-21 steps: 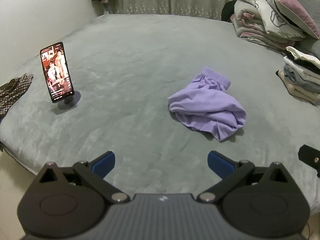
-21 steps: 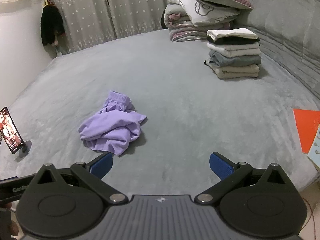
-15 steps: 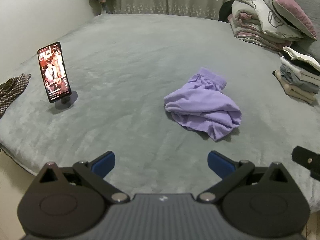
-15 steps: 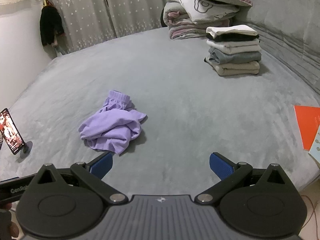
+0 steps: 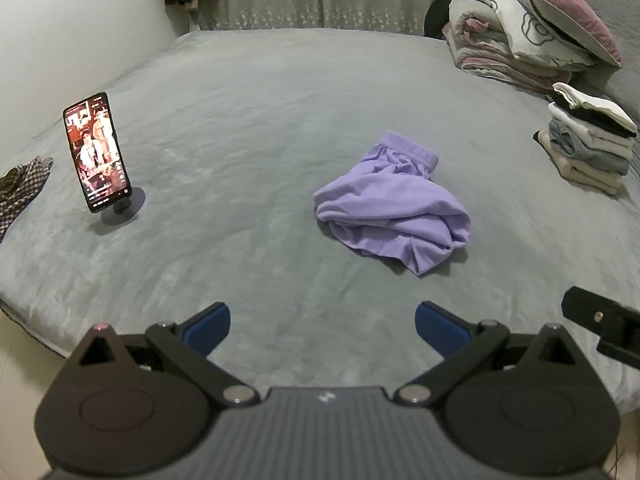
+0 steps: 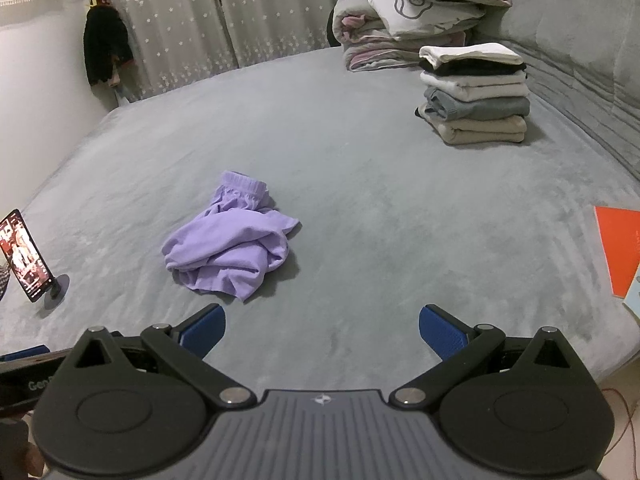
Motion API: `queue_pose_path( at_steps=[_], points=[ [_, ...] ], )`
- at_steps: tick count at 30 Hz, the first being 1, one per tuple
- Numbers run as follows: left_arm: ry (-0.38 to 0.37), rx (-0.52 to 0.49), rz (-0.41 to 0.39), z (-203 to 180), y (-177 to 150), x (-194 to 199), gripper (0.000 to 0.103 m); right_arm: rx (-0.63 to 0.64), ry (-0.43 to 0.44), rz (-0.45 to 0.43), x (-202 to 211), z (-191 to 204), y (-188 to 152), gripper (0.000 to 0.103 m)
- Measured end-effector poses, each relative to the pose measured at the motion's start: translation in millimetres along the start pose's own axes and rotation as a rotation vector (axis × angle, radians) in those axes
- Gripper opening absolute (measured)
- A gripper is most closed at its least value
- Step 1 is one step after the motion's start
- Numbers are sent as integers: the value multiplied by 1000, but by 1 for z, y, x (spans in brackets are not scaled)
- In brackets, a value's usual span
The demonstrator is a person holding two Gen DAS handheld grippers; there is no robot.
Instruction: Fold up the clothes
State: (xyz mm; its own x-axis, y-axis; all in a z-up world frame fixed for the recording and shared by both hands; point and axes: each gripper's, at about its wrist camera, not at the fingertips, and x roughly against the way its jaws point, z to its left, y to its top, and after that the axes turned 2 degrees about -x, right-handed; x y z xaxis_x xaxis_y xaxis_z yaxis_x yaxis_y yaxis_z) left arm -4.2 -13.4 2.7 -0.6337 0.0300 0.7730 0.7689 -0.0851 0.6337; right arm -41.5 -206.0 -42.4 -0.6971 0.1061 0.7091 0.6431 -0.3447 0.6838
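Observation:
A crumpled lilac garment (image 5: 394, 210) (image 6: 232, 242) with an elastic waistband lies loose in the middle of the grey bed (image 5: 260, 120) (image 6: 360, 184). My left gripper (image 5: 322, 330) hangs open over the bed's near edge, short of the garment, which lies ahead and to its right. Nothing sits between its blue pads. My right gripper (image 6: 322, 326) is also open and empty, with the garment ahead and to its left. A stack of folded clothes (image 6: 476, 94) (image 5: 588, 146) stands at the far right of the bed.
A lit phone on a round stand (image 5: 98, 152) (image 6: 26, 256) is at the bed's left side, beside a checked cloth (image 5: 22, 182). Folded quilts and pillows (image 5: 528, 36) (image 6: 408, 16) are piled at the back right. An orange booklet (image 6: 618, 248) lies at the right edge.
Both grippers have edged forward over the bed toward the lilac garment, which has drifted slightly left in the left wrist view. The jaws stay wide and nothing on the bed has moved.

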Motion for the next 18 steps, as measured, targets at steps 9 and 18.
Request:
queue_pose_path(
  at_steps=[9, 18],
  points=[
    [-3, -2, 5, -1, 0, -2, 103, 9, -3, 4, -2, 3, 0, 103],
    [-10, -10, 7, -4, -1, -2, 103, 17, -4, 3, -2, 4, 0, 103]
  ],
)
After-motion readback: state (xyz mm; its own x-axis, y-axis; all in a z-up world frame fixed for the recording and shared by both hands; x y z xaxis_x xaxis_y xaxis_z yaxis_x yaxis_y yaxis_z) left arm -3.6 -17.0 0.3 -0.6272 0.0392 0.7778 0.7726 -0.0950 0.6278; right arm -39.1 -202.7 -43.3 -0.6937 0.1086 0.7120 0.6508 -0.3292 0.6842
